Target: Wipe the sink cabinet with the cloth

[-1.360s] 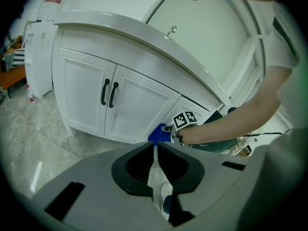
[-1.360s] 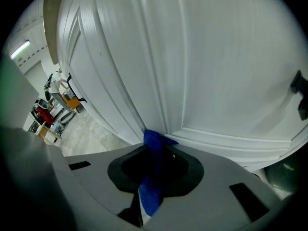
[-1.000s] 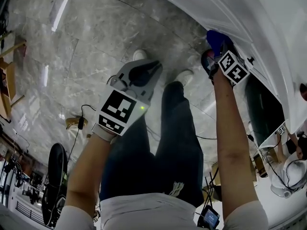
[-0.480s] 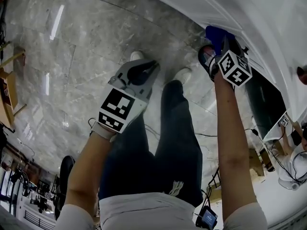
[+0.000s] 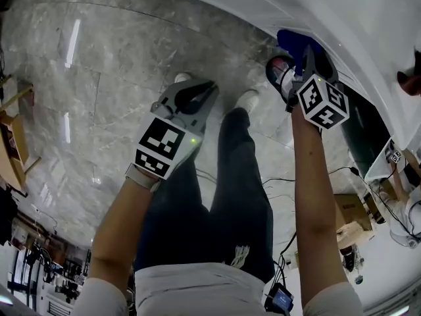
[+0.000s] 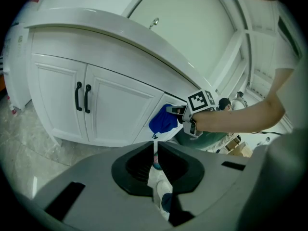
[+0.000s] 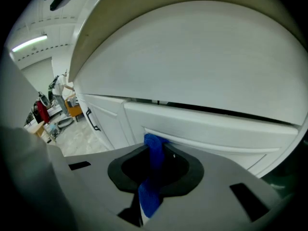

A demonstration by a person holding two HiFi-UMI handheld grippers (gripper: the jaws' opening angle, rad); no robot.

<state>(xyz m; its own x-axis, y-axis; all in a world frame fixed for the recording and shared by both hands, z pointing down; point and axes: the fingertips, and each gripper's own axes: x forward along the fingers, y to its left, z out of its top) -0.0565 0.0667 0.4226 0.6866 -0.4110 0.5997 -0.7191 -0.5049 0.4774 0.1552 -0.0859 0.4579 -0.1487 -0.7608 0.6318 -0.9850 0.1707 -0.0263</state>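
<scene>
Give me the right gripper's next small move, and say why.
Probably slide the right gripper sideways along the cabinet, with the cloth pressed on. Its jaws are shut on the blue cloth, whose tip looks to meet the cabinet's white front, and that front runs on to both sides.

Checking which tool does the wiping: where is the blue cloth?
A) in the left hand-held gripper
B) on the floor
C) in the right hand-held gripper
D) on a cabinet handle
C: the blue cloth is pinched in the right hand-held gripper.
</scene>
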